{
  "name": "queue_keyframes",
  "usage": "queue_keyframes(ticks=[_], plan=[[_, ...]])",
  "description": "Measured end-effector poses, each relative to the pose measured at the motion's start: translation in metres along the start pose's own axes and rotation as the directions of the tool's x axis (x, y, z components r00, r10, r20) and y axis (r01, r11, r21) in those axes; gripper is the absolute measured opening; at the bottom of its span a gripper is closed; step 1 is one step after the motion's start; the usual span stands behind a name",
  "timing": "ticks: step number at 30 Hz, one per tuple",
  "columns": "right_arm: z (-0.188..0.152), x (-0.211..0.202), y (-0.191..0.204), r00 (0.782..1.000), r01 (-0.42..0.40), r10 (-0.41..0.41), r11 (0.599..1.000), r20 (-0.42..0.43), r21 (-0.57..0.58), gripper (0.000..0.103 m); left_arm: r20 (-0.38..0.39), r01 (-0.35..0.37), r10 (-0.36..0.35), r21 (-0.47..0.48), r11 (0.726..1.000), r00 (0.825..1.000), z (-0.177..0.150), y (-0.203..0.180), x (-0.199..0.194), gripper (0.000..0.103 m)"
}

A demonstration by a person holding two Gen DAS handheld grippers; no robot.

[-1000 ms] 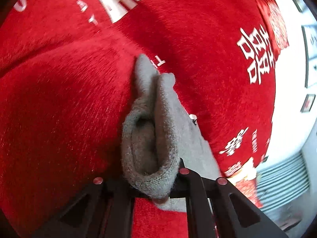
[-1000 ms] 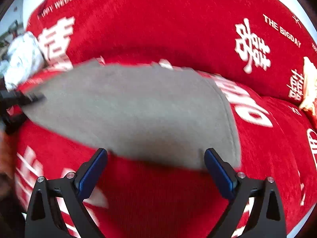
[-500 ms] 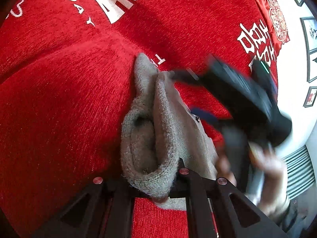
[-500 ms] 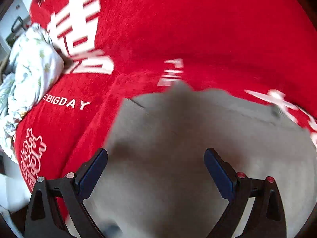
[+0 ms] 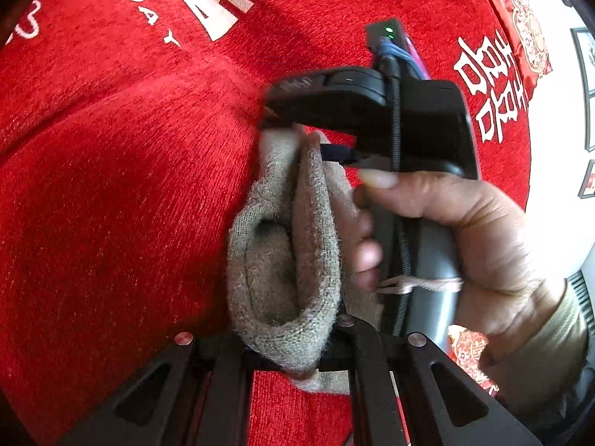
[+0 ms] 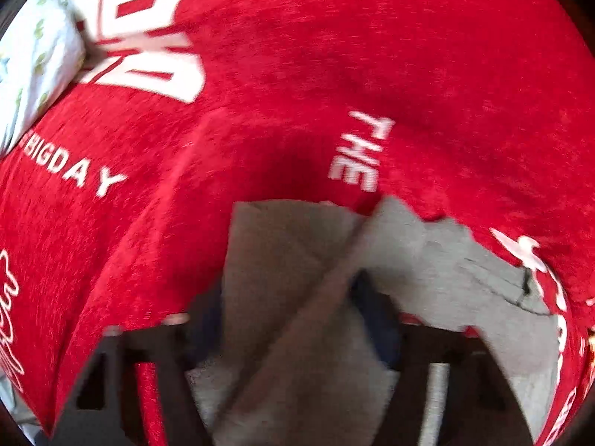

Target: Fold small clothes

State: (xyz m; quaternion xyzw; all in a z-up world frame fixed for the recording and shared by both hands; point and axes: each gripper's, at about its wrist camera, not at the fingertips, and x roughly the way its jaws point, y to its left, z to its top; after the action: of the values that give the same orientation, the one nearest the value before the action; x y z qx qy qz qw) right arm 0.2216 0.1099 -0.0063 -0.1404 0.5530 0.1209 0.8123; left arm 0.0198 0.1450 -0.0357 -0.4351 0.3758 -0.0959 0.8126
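Observation:
A small grey-brown knit garment lies on a red blanket. My left gripper is shut on its thick rolled edge at the near end. My right gripper, held by a hand, is seen from the left wrist view right beside the garment, its head over the far end. In the blurred right wrist view the garment fills the space between my right gripper's dark fingers, which stand close on a fold of it; the jaws look nearly closed, but blur hides the contact.
The red blanket with white lettering covers the whole bed surface. A white flowered quilt lies at its far left edge. A red patterned cushion sits at the far right, by a white wall with picture frames.
My right gripper has swung in from the open blanket onto the garment beside the left gripper, and its jaws have narrowed from wide open. The left gripper has kept its hold.

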Motion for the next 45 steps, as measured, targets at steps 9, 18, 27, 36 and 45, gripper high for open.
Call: queue_keyframes(ticks=[9, 18, 27, 36, 45], plan=[[0.006, -0.004, -0.014, 1.0, -0.016, 0.016, 1.0, -0.02, 0.024, 0.039, 0.043, -0.132, 0.128, 0.137, 0.982, 0.991, -0.007, -0.026, 0.001, 0.011], [0.004, -0.012, -0.034, 0.993, -0.116, 0.113, 0.986, 0.024, 0.122, 0.03, 0.06, -0.198, 0.19, 0.193, 0.961, 0.98, -0.011, -0.035, 0.002, 0.011], [-0.002, -0.034, -0.06, 0.964, -0.263, 0.245, 0.941, 0.106, 0.215, 0.026, 0.066, -0.263, 0.254, 0.231, 0.937, 0.965, -0.015, -0.056, 0.01, 0.011], [-0.011, -0.063, -0.084, 0.938, -0.328, 0.295, 0.924, 0.18, 0.196, 0.024, 0.084, -0.297, 0.285, 0.278, 0.913, 0.955, -0.02, -0.082, 0.006, 0.011], [-0.017, -0.082, -0.107, 0.917, -0.373, 0.327, 0.905, 0.227, 0.205, 0.024, 0.1, -0.303, 0.286, 0.328, 0.895, 0.953, -0.027, -0.109, -0.006, 0.011]])
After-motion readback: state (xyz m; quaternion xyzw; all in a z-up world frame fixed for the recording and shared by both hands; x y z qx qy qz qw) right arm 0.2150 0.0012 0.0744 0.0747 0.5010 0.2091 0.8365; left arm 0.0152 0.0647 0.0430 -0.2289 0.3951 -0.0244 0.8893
